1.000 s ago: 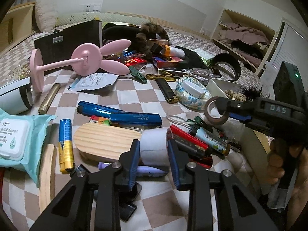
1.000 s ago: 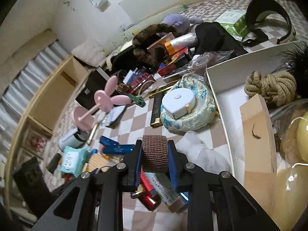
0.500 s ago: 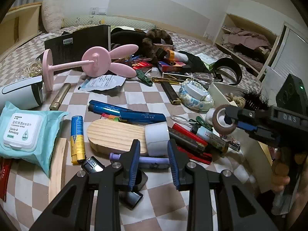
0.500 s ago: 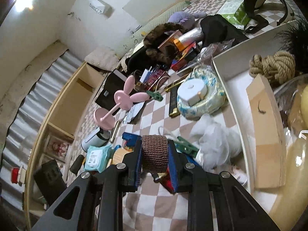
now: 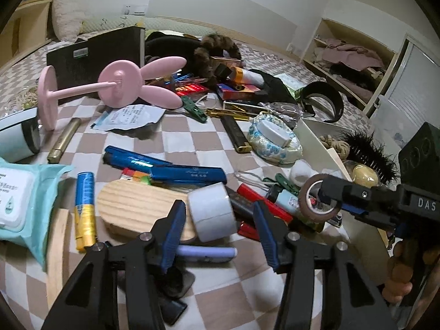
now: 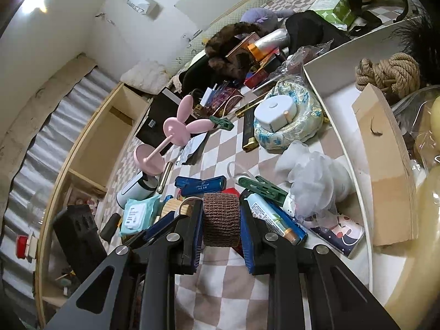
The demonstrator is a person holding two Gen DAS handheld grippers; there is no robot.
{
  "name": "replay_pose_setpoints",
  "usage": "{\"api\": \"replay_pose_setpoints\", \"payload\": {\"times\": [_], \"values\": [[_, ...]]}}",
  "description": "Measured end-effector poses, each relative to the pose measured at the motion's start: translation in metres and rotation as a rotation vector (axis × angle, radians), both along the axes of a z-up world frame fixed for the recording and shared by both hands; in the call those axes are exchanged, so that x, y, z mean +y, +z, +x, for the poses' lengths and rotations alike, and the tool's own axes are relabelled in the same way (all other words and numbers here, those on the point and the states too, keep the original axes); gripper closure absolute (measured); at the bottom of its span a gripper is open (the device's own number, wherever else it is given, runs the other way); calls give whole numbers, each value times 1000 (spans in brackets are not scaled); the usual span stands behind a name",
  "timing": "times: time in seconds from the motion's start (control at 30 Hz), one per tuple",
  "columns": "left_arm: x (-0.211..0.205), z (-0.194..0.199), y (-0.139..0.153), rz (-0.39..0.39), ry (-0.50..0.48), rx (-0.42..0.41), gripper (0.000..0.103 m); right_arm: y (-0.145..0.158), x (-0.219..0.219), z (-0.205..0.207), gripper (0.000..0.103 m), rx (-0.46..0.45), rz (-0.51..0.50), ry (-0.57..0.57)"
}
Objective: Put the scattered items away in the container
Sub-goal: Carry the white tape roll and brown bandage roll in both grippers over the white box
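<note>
Your right gripper (image 6: 221,221) grips the brown roll (image 6: 220,220); carry it into the white box (image 6: 343,126). Your left gripper (image 5: 217,220) jaws are opening around the white roll (image 5: 211,211).

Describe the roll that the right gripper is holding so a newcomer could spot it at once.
Start at the white container at the right edge of the checkered bedspread. Just left of its near end, the right gripper is shut on the brown bandage roll. Its dark, waffle-woven fabric sets it apart from the smooth white tape roll between the left gripper's opening jaws.
</note>
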State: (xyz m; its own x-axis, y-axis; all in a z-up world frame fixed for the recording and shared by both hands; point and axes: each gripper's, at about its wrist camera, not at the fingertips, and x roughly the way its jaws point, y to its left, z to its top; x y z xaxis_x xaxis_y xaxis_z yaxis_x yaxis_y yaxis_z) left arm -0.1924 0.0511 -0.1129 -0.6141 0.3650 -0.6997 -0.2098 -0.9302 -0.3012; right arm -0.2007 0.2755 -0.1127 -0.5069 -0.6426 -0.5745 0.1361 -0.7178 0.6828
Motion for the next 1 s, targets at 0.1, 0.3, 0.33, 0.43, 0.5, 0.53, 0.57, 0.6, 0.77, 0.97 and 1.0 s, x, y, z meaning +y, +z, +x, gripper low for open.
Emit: {"api": "replay_pose_setpoints", "payload": {"times": [0.1,0.3,0.33,0.43,0.5,0.53,0.57,0.6,0.77,0.97,1.0], "values": [[1,-3,0,10,9,-5,52,-1,0,0,78,-1,1,2],[2,-4,-1,-32,41,-6,71,-2,-1,-1,78,-4,10,1],[-1,-4,-1,-23,46,-10,72,-2,0,-1,78,-5,12,0],[-6,-3,-1,-9,58,-15,73,-2,-1,-1,78,-6,15,-1],[-5,0,0,-20,59,-12,74,-3,-1,-1,78,-8,16,1],[-4,2,0,-25,56,-9,74,-3,-2,-1,78,-10,16,2],[-3,4,0,-30,54,-6,75,-3,-2,0,78,-10,17,2],[-2,6,1,-34,51,-3,75,-3,-2,0,78,-10,17,3],[0,19,5,-35,40,12,75,-1,-5,2,78,-7,20,14],[1,32,14,-53,39,36,75,1,-10,10,78,3,35,23],[1,32,14,-52,43,38,75,2,-10,12,78,5,37,24]]}}
